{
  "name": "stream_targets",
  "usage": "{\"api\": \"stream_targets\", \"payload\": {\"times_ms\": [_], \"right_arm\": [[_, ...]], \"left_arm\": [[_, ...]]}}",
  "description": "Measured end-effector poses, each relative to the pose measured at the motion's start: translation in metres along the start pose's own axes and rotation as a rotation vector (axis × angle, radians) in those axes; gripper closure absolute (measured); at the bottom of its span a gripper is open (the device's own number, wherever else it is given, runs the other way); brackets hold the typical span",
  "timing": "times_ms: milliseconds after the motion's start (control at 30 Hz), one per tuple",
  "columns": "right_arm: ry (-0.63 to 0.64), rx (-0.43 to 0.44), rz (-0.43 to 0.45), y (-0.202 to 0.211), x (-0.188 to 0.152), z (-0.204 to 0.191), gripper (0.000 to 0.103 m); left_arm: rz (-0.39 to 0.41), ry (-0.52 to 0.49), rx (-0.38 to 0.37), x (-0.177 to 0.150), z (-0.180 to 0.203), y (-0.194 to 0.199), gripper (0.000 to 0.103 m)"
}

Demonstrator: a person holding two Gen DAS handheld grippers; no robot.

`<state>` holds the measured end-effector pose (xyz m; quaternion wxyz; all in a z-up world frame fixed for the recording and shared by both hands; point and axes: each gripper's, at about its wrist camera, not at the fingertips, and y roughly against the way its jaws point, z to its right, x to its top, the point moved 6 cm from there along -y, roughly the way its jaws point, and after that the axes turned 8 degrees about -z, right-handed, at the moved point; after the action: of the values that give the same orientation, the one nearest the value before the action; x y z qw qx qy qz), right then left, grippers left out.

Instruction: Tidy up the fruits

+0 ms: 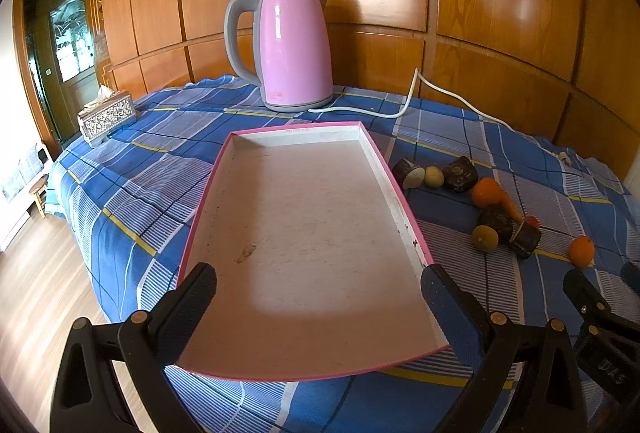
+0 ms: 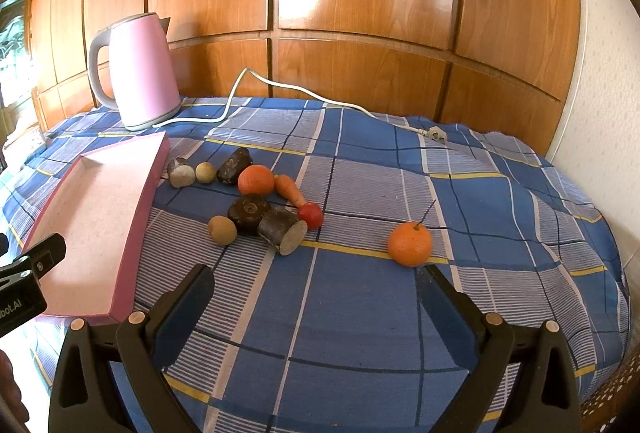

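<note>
Fruit (image 2: 256, 180) sits on cloth, beside empty pink tray (image 1: 304, 233). My left gripper (image 1: 320, 297) and right gripper (image 2: 316, 293) wide open, hold nothing. Nothing sorted yet, I think. Next: grab near orange (image 2: 410, 243).

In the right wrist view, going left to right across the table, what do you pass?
Tray → kettle → near-tray orange → carrot → tomato → lone orange → plug.
</note>
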<state>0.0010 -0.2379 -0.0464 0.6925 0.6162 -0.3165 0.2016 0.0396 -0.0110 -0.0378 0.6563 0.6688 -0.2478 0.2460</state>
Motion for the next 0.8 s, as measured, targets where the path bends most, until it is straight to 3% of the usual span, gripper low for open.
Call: {"api": "stream_targets", "payload": {"times_ms": [500,700,800], "right_arm": [[0.000,0.012,-0.010,-0.004,0.000,0.000,0.000],[-0.018,0.034,-0.035,-0.012,-0.001,0.009,0.000],[-0.051,0.040,-0.048,-0.017,-0.001,0.022,0.001]], "left_arm": [[-0.011,-0.027,-0.035,0.000,0.010,0.001,0.000],[-0.063,-0.056,-0.203,0.006,0.019,-0.003,0.000],[-0.065,-0.097,-0.216,0.018,0.025,-0.004,0.000]]}}
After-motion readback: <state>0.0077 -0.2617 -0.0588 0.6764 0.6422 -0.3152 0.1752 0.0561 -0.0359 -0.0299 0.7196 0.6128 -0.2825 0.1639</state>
